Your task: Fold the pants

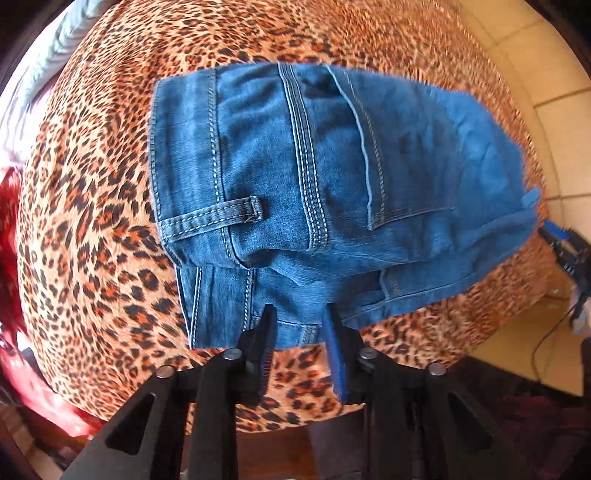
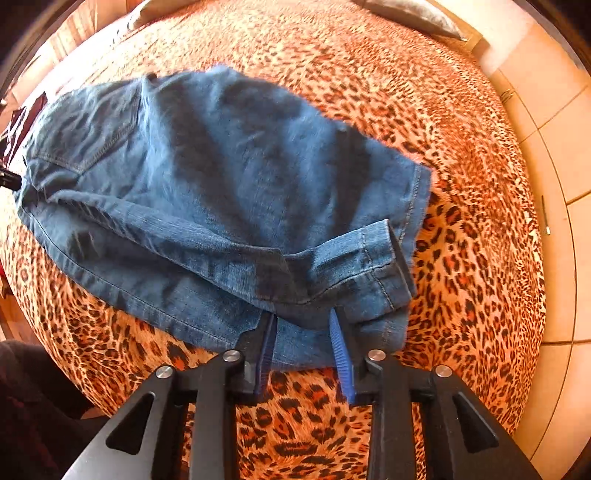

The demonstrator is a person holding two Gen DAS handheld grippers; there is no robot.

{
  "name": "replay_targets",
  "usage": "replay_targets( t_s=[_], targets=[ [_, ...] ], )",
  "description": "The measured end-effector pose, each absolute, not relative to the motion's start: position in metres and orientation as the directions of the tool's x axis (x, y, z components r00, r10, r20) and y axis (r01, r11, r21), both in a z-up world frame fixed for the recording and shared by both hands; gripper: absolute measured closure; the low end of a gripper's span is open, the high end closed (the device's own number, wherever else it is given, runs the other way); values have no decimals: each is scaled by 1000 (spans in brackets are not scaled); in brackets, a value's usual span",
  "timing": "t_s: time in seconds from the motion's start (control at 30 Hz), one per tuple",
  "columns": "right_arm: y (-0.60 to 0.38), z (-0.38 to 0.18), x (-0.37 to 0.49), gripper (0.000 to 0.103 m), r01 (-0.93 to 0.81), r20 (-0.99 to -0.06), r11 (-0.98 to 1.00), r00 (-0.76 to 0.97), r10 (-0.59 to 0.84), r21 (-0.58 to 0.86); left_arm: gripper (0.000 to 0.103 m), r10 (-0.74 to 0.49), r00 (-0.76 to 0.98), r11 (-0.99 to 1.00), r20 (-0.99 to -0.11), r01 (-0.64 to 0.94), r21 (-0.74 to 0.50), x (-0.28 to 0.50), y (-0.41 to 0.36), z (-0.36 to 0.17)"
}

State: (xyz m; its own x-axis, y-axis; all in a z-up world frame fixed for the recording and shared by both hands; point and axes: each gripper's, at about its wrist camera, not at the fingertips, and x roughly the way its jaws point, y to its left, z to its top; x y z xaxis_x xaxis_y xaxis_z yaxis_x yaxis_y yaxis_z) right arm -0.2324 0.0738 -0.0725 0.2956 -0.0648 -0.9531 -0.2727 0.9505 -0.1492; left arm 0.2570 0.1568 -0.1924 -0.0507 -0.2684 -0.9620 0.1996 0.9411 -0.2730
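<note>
Blue denim pants (image 1: 314,184) lie folded in a compact stack on a leopard-print bedspread (image 1: 92,240). In the left wrist view I see the waistband, a belt loop and a back pocket. My left gripper (image 1: 299,317) is open, its fingers standing at the near edge of the waist end, with denim between them. In the right wrist view the pants (image 2: 221,192) show their hem cuffs at the right. My right gripper (image 2: 303,321) is open at the near edge of the leg end, with cloth between its fingers. The right gripper also shows in the left view (image 1: 565,247).
The bedspread (image 2: 461,221) covers a bed. Tiled floor (image 2: 554,147) runs along its right side. Red cloth (image 1: 11,229) lies at the left edge of the bed. A grey pillow (image 2: 417,14) lies at the far end.
</note>
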Motion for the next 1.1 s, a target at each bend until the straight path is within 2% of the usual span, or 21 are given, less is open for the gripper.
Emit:
replay_targets(
  t_s=[0.03, 0.07, 0.1, 0.17, 0.27, 0.37, 0.47, 0.6, 0.7, 0.8, 0.93, 1.1],
  targets=[
    [67, -60, -237, 62, -231, -948, 965, 315, -47, -124, 46, -301, -15, 938, -953, 173, -299, 257, 163, -185],
    [61, -50, -238, 50, -175, -945, 981, 326, -21, -82, 37, -323, 19, 936, -946, 151, -317, 258, 168, -181],
    [50, -43, -238, 34, -100, -946, 995, 323, 8, -26, 26, -334, 49, 937, -941, 125, -325, 261, 171, -179],
    [28, -37, -235, 26, 80, -946, 990, 313, 84, 115, 25, -379, 76, 925, -922, 58, -375, 269, 176, -189],
    [6, -51, -227, 26, 317, -917, 879, 300, 264, 357, 25, -452, 70, 884, -889, -100, -457, 279, 191, -211],
    [2, -80, -221, 27, 448, -883, 762, 277, 380, 468, 25, -512, 97, 814, -854, -261, -518, 279, 212, -229],
    [12, -98, -213, 28, 496, -909, 762, 239, 342, 418, 25, -561, 138, 741, -816, -355, -570, 272, 235, -244],
    [14, -101, -203, 28, 532, -953, 793, 225, 204, 296, 26, -493, 149, 771, -857, -380, -510, 263, 248, -238],
    [12, -100, -198, 28, 563, -960, 780, 218, 179, 273, 24, -496, 207, 759, -843, -367, -537, 259, 264, -219],
    [10, -102, -191, 28, 586, -968, 773, 200, 154, 244, 18, -451, 207, 787, -868, -366, -496, 263, 277, -209],
    [5, -115, -188, 28, 612, -972, 757, 182, 147, 229, 18, -494, 122, 779, -861, -377, -501, 273, 269, -220],
    [6, -127, -185, 28, 623, -970, 745, 186, 156, 240, 20, -448, 134, 817, -884, -341, -465, 291, 254, -212]
  ],
)
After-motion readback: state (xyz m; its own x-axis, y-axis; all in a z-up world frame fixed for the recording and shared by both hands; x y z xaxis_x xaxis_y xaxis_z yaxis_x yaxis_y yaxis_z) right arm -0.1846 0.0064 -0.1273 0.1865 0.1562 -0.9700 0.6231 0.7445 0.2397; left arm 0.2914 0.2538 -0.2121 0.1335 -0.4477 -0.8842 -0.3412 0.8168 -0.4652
